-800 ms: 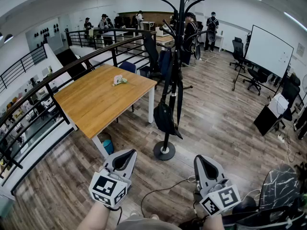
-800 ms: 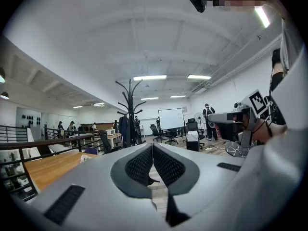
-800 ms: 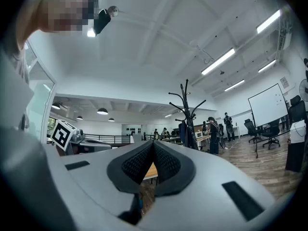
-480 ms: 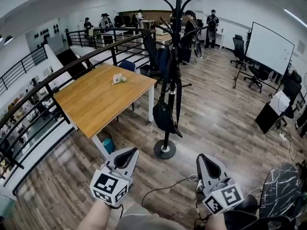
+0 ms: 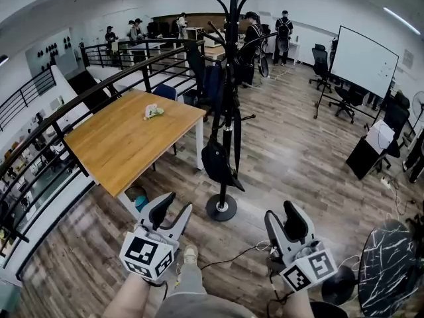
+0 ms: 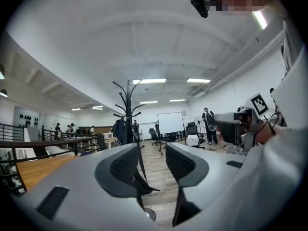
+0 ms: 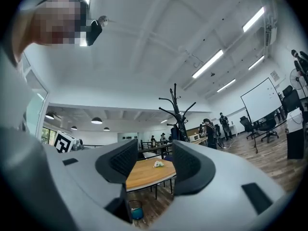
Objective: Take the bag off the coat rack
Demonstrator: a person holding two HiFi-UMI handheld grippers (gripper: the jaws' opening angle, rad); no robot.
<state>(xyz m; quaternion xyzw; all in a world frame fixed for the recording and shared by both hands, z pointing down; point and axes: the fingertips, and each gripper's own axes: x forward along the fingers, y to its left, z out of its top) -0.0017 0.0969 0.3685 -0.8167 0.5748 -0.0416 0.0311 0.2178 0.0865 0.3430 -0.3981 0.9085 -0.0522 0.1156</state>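
At the far left a dark railing (image 5: 79, 101) runs beside the wooden table (image 5: 126, 141). On the table lies a small pale item (image 5: 153, 111), too small to identify. The left gripper (image 5: 173, 207) hovers low in front of the table's corner, jaws wide apart with nothing between them. In its own view they frame the distant coat rack (image 6: 128, 109).

The black bag (image 5: 215, 165) hangs low on the coat rack (image 5: 228, 78), well apart from both grippers. Its strap disappears among dark garments, so its hook cannot be made out, and the rack's top is cut off.

The right gripper (image 5: 283, 216) is also spread wide and empty. A whiteboard (image 5: 358, 61) stands at the far right.
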